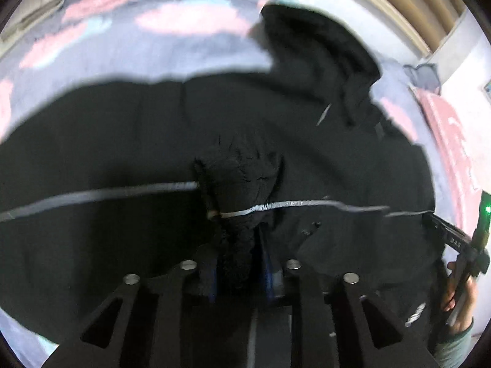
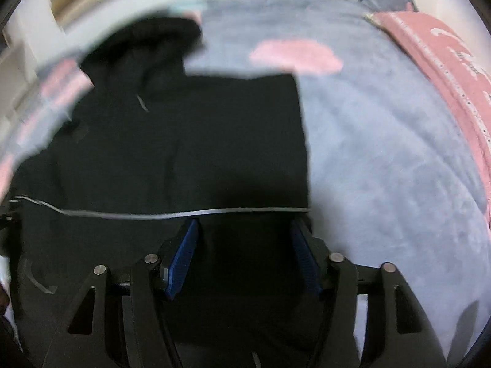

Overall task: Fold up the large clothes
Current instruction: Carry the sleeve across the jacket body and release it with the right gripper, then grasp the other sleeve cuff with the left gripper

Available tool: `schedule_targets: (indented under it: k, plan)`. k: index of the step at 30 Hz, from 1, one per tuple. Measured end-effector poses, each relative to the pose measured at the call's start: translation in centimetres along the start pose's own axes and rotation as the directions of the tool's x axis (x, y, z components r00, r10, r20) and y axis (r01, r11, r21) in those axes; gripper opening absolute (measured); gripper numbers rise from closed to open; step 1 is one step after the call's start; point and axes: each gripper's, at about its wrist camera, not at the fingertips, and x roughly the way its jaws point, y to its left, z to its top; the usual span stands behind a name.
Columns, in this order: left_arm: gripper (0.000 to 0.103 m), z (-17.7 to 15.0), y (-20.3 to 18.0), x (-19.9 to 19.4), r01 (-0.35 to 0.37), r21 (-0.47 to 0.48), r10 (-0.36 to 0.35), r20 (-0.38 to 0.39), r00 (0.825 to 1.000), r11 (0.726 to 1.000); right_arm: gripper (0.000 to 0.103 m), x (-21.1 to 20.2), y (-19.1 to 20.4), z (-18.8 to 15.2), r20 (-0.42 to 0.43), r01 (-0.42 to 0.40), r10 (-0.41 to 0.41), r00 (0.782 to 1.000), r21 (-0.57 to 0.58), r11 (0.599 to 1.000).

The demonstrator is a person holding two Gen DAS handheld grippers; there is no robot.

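Your left gripper (image 1: pixel 237 263) has its fingers narrow, pinched on a bunched wad of the black hoodie (image 1: pixel 153 141) at centre-bottom of the left view. The right gripper (image 2: pixel 244 254) has fingers wide, straddling the hem near the grey stripe (image 2: pixel 239 211), lower centre of the right view; can't tell if the pads press cloth yet. The hoodie lies flat on the bed, over the grey-blue blanket (image 2: pixel 383 141), hood (image 2: pixel 147 46) at upper left. Take only one layer w/ the right, level w/ the left grip, so the fold edge runs straight. A pink cloth (image 2: pixel 435 61) sits at upper right, well apart. Nothing blocks you
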Motion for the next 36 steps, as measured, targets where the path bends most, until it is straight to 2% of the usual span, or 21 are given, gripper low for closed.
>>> schedule_targets:
  k: [2, 4, 7, 9, 11, 14, 16, 19, 21, 22, 26, 30, 31, 33, 36]
  plan:
    - [0.029, -0.4, 0.4, -0.2, 0.027, 0.001, -0.027, 0.028, 0.999, 1.0, 0.068, 1.3, 0.4, -0.3, -0.017, 0.032, -0.032, 0.999, -0.013, 0.999]
    - [0.032, -0.6, 0.8, -0.9, 0.019, -0.003, -0.018, 0.03, 0.999, 1.0, 0.068, 0.9, 0.3, -0.2, -0.026, 0.034, -0.034, 0.999, 0.003, 0.999]
    - [0.039, -0.3, 0.2, -4.9, -0.001, 0.012, -0.001, 0.151, 0.989, 1.0, 0.068, -1.9, 1.2, 0.0, 0.018, 0.035, -0.035, 0.999, -0.006, 0.999]
    - [0.066, -0.2, -0.8, -7.3, 0.028, 0.037, -0.035, 0.208, 0.978, 0.999, 0.068, -4.8, 3.0, -0.3, 0.083, -0.005, 0.009, 0.997, -0.043, 0.999]
    - [0.07, -0.4, -2.7, -9.2, 0.108, 0.092, -0.128, 0.248, 0.96, 0.99, 0.068, -7.5, 5.3, -0.7, 0.139, -0.072, 0.083, 0.987, -0.086, 0.994]
    - [0.069, -0.3, -5.5, -7.7, 0.159, 0.148, -0.184, 0.18, 0.966, 0.976, 0.068, -9.1, 8.8, -1.1, 0.176, -0.103, 0.13, 0.976, -0.154, 0.983]
    - [0.069, -0.5, -6.2, -5.5, 0.149, 0.146, -0.169, 0.137, 0.976, 0.978, 0.068, -8.4, 10.5, -1.4, 0.175, -0.082, 0.116, 0.978, -0.193, 0.978]
    - [0.069, -1.0, -5.5, -0.3, 0.118, 0.093, -0.122, 0.048, 0.991, 0.989, 0.068, -5.6, 10.9, -2.3, 0.143, -0.085, 0.113, 0.983, -0.19, 0.978]
    - [0.065, -1.3, -5.1, 2.0, 0.076, 0.076, -0.076, 0.004, 0.997, 0.994, 0.068, -2.7, 10.3, -2.7, 0.095, -0.041, 0.058, 0.994, -0.174, 0.984]
    - [0.066, -1.4, -5.1, 2.6, 0.071, 0.082, -0.072, 0.005, 0.997, 0.994, 0.068, -1.1, 9.7, -2.6, 0.073, -0.027, 0.04, 0.997, -0.168, 0.985]
    - [0.066, -1.3, -6.5, 2.8, 0.021, 0.119, -0.023, 0.013, 1.0, 0.993, 0.069, -0.5, 8.7, -4.1, 0.157, -0.051, 0.078, 0.985, -0.171, 0.984]
    - [0.066, -1.7, -5.6, -0.7, 0.036, 0.102, -0.044, 0.072, 0.996, 0.994, 0.069, -0.9, 8.6, -4.4, 0.165, -0.054, 0.083, 0.983, -0.169, 0.984]
    - [0.066, -1.8, -4.9, -2.9, 0.032, 0.091, -0.043, 0.119, 0.992, 0.995, 0.069, -1.0, 8.5, -4.5, 0.171, -0.058, 0.086, 0.982, -0.166, 0.984]
    - [0.066, -2.3, -3.4, -7.0, -0.006, 0.091, -0.011, 0.195, 0.981, 0.996, 0.07, -1.0, 8.6, -4.7, 0.188, -0.056, 0.087, 0.978, -0.165, 0.985]
    - [0.068, -3.8, 1.2, -13.5, -0.068, 0.028, 0.056, 0.31, 0.949, 0.997, 0.071, -0.2, 9.1, -4.9, 0.211, -0.044, 0.08, 0.974, -0.174, 0.984]
